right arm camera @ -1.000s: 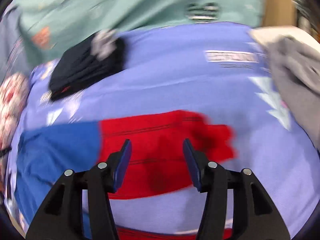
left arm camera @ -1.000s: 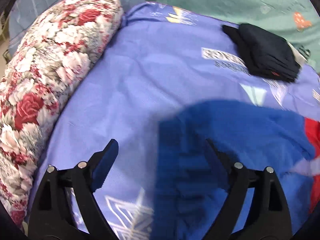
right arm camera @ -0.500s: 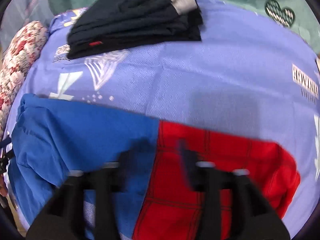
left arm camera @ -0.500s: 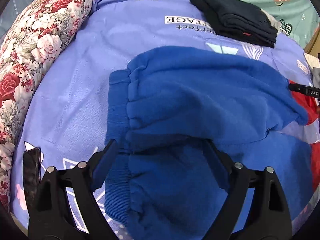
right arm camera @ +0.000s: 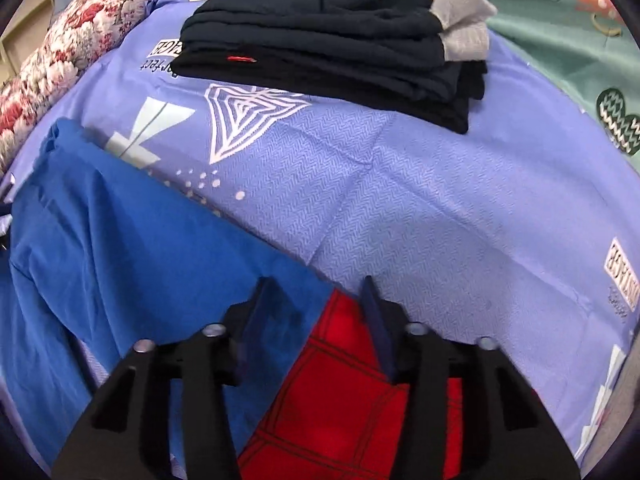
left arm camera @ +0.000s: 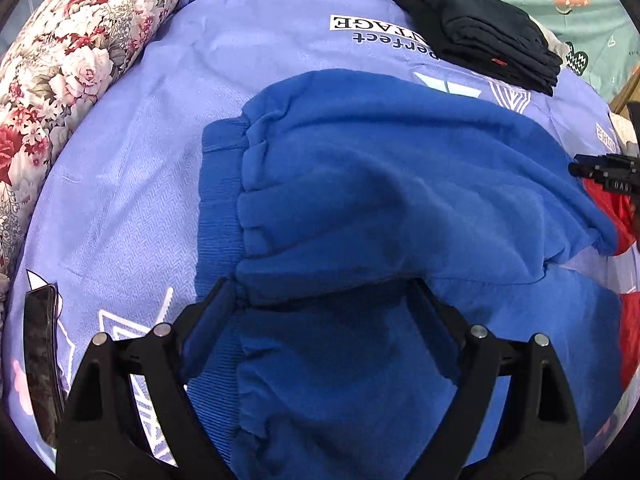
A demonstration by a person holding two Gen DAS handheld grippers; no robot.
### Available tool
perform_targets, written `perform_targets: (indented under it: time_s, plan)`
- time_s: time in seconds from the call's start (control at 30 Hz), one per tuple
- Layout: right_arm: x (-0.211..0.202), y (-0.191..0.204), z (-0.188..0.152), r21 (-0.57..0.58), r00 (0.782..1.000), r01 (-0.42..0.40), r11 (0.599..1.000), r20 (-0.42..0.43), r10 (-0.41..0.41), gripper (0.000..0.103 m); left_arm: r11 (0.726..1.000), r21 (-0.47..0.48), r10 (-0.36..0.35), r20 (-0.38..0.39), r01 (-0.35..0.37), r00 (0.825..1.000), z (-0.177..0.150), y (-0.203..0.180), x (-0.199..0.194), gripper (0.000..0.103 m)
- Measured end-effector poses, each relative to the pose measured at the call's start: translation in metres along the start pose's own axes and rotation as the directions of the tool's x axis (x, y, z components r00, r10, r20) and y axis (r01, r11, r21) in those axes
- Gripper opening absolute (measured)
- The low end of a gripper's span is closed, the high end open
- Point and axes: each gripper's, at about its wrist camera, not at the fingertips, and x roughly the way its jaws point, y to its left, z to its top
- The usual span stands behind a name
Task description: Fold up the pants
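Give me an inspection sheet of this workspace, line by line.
Surface: purple printed bedsheet, lightly creased.
Job's things: blue and red pants lying on the sheet, waistband end toward the floral pillow, one blue layer lying over another.
Clutter: folded dark clothes stack at the far side; dark phone-like slab near the sheet's edge.
Grippers: left gripper open over the blue waist area; right gripper open over the blue-red seam.
Cables: nothing seen.
Surroundings: floral pillow alongside; green patterned fabric beyond.
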Motion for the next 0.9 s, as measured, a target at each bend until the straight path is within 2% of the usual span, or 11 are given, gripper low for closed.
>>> perform_targets:
  time_s: [0.03, 0.07, 0.23, 0.33, 0.37, 0.43, 0.6, 0.77, 0.8, 0.83, 0.9]
  plan:
    - [-0.001, -0.001, 0.003, 0.008, 1.000, -0.022, 1.000, -0.009, 0.022, 0.012, 1.000, -0.002, -0.002, -0.002, 0.002, 1.000, 0.001, 0.001, 0.000, 0.089]
    - [-0.004, -0.003, 0.006, 0.012, 0.999, -0.036, 0.999, -0.008, 0.036, 0.008, 1.000, -0.006, -0.006, -0.005, 0.006, 1.000, 0.001, 0.002, -0.001, 0.089]
    - [-0.034, -0.023, 0.022, 0.114, 0.990, 0.025, 0.993, 0.134, -0.040, 0.008, 0.999, -0.042, -0.016, 0.013, 0.017, 1.000, 0.010, 0.010, -0.008, 0.089]
    - [-0.013, -0.031, 0.022, 0.145, 0.997, 0.032, 0.989, 0.060, -0.041, 0.008, 0.999, -0.044, -0.017, 0.032, 0.019, 0.999, 0.019, 0.011, -0.012, 0.089]
    - [-0.003, -0.025, 0.021, 0.118, 0.994, 0.108, 0.987, 0.021, -0.111, 0.012, 0.999, -0.040, -0.018, 0.038, 0.020, 0.999, 0.022, 0.012, -0.014, 0.089]
    - [-0.008, -0.015, 0.021, 0.097, 0.972, 0.222, 0.970, 0.060, -0.228, 0.049, 1.000, -0.027, 0.006, 0.068, -0.004, 0.998, 0.034, 0.018, -0.019, 0.089]
    - [-0.052, -0.018, 0.008, 0.215, 0.975, 0.086, 0.973, 0.185, -0.127, 0.050, 0.999, 0.040, 0.018, 0.108, -0.023, 0.994, 0.076, 0.035, -0.016, 0.093]
    - [-0.068, -0.026, -0.020, 0.250, 0.980, 0.019, 0.968, 0.188, -0.068, 0.052, 0.984, 0.166, 0.045, 0.085, -0.059, 0.995, 0.105, 0.029, 0.012, 0.093]
    - [-0.069, -0.029, -0.026, 0.286, 0.981, -0.027, 0.958, 0.194, -0.031, 0.048, 0.984, 0.166, 0.050, 0.077, -0.062, 0.996, 0.107, 0.027, 0.015, 0.093]
    - [-0.072, -0.035, -0.039, 0.307, 0.980, -0.060, 0.950, 0.197, -0.002, 0.029, 0.983, 0.171, 0.050, 0.078, -0.063, 0.996, 0.109, 0.022, 0.016, 0.093]
    - [-0.061, -0.022, -0.038, 0.298, 0.983, -0.115, 0.948, 0.169, 0.066, 0.009, 0.980, 0.187, 0.054, 0.099, -0.072, 0.994, 0.109, 0.011, 0.017, 0.093]
